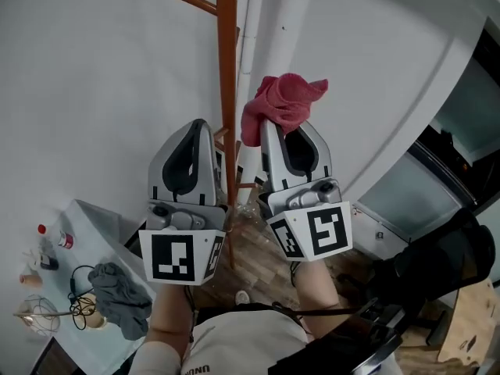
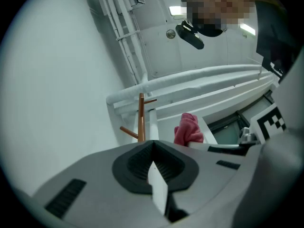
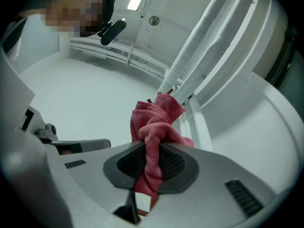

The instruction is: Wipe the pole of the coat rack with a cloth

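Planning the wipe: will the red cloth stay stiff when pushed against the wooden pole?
Probably floppy: the crumpled red terry cloth bunches and folds above the right gripper. Likely light, its looped pile grippy rather than slippery on the brown wooden pole.

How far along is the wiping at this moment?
Done: the red cloth is picked up, clamped in the right gripper. In hand: it is raised beside the coat rack pole; contact is unclear. Remaining: wiping the pole. The left gripper is shut, empty.

Grey left gripper (image 1: 201, 126) and right gripper (image 1: 273, 125) bear black-and-white square markers (image 1: 173, 258).
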{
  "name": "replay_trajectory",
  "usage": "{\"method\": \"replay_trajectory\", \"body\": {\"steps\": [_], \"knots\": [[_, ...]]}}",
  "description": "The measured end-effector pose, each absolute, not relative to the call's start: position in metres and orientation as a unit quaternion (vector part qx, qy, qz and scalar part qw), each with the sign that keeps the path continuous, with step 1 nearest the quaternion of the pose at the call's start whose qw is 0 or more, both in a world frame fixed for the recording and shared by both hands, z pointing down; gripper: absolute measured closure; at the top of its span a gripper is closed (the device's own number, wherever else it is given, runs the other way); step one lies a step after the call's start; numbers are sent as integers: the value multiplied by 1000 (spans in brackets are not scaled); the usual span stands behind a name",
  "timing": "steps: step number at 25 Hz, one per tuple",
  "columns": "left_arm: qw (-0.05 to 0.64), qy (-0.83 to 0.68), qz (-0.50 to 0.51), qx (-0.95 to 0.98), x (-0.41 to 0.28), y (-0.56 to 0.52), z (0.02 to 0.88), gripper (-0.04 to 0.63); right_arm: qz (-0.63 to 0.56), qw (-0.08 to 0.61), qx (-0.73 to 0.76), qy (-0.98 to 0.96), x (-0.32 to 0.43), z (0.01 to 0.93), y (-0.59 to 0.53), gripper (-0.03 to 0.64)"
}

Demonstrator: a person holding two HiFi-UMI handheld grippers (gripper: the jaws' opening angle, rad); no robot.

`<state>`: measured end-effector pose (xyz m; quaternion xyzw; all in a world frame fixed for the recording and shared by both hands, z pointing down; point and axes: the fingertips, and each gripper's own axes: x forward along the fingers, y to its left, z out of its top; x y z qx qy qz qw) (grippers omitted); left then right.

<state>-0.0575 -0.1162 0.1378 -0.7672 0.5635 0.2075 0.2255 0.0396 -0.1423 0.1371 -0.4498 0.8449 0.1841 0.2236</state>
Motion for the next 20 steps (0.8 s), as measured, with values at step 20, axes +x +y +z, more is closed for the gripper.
{"method": "replay_trajectory", "body": {"steps": [20], "knots": [[266,575,212,-744,-73,-160,94,591,266,262,-401,837,15,28,-200,548]]}}
